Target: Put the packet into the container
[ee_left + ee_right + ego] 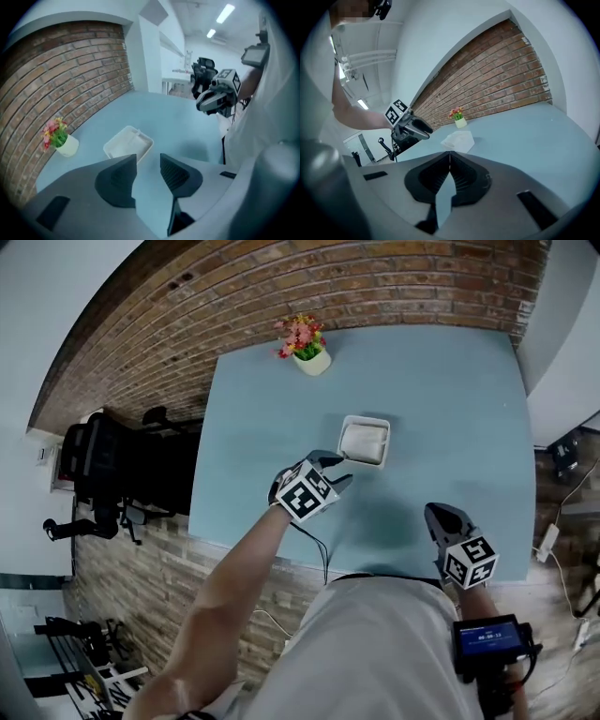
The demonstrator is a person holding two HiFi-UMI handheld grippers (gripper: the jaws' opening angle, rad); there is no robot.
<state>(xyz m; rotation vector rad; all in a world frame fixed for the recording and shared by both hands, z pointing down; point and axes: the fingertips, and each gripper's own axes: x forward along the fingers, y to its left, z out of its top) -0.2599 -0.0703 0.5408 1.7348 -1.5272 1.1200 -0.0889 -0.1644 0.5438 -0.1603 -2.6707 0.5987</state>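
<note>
Seemingly the packet [364, 442] already lies inside the container [367, 419], just ahead of the left gripper [337, 468], whose jaws stand apart with nothing between them. The main risk from here is a careless pull-back. That gripper sits so near the container's closest rim that a sideways swing could clip it, shoving or tipping it across the tabletop [450, 399] and spilling the packet. The right gripper [437, 514], clenched on nothing, hangs well back and to the right, threatening nothing.
</note>
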